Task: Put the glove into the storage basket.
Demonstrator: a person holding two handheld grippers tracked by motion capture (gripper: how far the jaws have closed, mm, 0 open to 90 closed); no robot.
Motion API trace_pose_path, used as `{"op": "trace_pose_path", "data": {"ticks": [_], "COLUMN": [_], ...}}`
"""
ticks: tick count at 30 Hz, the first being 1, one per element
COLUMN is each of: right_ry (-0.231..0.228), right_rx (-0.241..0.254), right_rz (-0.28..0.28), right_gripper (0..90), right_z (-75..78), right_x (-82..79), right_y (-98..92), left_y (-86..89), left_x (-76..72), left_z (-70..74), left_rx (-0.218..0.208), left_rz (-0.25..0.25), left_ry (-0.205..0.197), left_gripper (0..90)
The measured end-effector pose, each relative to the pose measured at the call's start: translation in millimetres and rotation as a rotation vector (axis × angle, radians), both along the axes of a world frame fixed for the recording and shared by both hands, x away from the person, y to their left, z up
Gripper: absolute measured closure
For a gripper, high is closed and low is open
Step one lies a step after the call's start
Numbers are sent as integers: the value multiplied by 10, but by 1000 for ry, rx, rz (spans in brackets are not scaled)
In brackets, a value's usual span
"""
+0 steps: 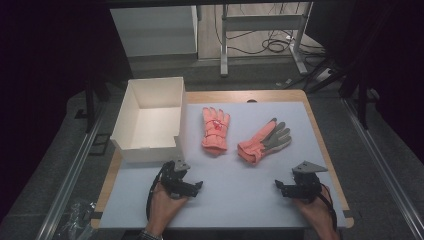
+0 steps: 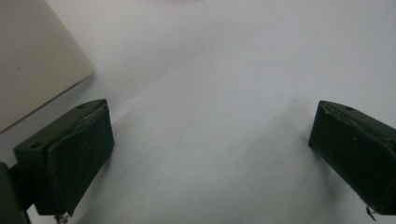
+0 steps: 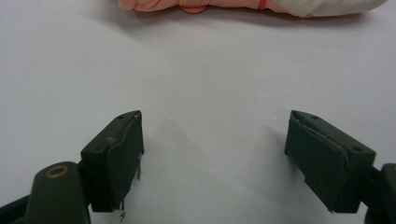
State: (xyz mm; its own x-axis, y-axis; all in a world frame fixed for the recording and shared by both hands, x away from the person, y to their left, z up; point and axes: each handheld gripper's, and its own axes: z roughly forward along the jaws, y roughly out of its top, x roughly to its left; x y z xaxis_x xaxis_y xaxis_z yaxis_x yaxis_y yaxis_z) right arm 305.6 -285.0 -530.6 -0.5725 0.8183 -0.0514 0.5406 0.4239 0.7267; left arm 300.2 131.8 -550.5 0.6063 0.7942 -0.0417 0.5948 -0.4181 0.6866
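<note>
Two pink gloves lie on the white mat point(image 1: 235, 175). One glove point(image 1: 215, 129) lies flat near the middle with a red mark on it; the other point(image 1: 263, 140) lies slanted to its right and shows grey on its fingers and palm. My left gripper point(image 1: 181, 176) rests near the mat's front left, just below the box corner, open with bare mat between its jaws point(image 2: 212, 109). At the front right my right gripper point(image 1: 300, 182) stands open, nothing between its jaws point(image 3: 215, 116). A pink glove's edge point(image 3: 233, 4) lies well beyond them.
An open white cardboard box point(image 1: 155, 82), nothing inside it, stands at the table's left back; its wall point(image 2: 32, 60) is close to my left gripper. The mat covers a wooden table point(image 1: 240, 96). Metal rails run along both sides, and a desk frame stands behind.
</note>
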Motion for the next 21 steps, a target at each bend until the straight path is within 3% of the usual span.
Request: {"op": "trace_pose_path", "data": {"ticks": [21], "right_ry": [19], "right_rx": [-1], "right_rz": [-7], "right_gripper": [200], "right_z": [33], "right_x": [31], "right_y": [12], "left_y": [0], "left_x": [1], "left_z": [0], "left_rx": [0], "left_rz": [0], "left_ry": [1], "left_gripper": [1]}}
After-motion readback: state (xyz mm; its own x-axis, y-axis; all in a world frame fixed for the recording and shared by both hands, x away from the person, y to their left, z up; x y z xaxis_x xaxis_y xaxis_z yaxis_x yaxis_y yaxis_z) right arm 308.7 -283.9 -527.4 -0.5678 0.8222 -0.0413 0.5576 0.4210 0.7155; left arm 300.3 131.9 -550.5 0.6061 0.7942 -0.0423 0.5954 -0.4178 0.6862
